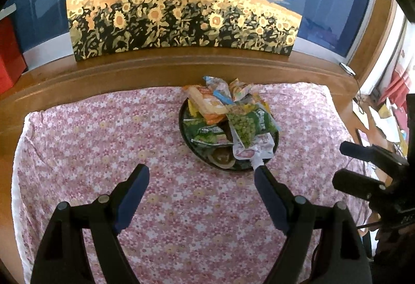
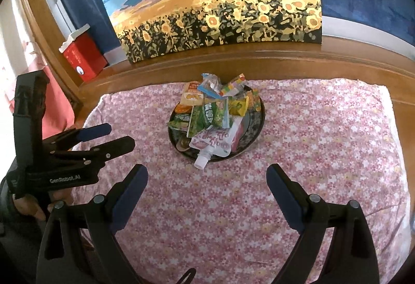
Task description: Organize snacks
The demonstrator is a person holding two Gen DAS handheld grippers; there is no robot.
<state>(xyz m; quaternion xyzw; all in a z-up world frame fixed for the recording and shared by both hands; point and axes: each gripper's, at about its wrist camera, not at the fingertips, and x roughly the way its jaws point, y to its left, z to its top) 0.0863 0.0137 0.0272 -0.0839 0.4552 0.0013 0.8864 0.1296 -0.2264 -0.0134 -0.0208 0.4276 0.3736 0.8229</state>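
Note:
A dark round plate sits on the pink flowered cloth, heaped with snack packets. On top lie a green pea bag, an orange cracker pack and a white spout pouch whose cap hangs over the near rim. My left gripper is open and empty, just short of the plate, its right fingertip close to the pouch cap. My right gripper is open and empty too, in front of the plate. Each gripper shows at the edge of the other's view.
The flowered cloth covers a wooden table. A raised wooden ledge behind it bears a sunflower painting. A red box stands on the ledge at the left. Clutter lies beyond the cloth's right edge.

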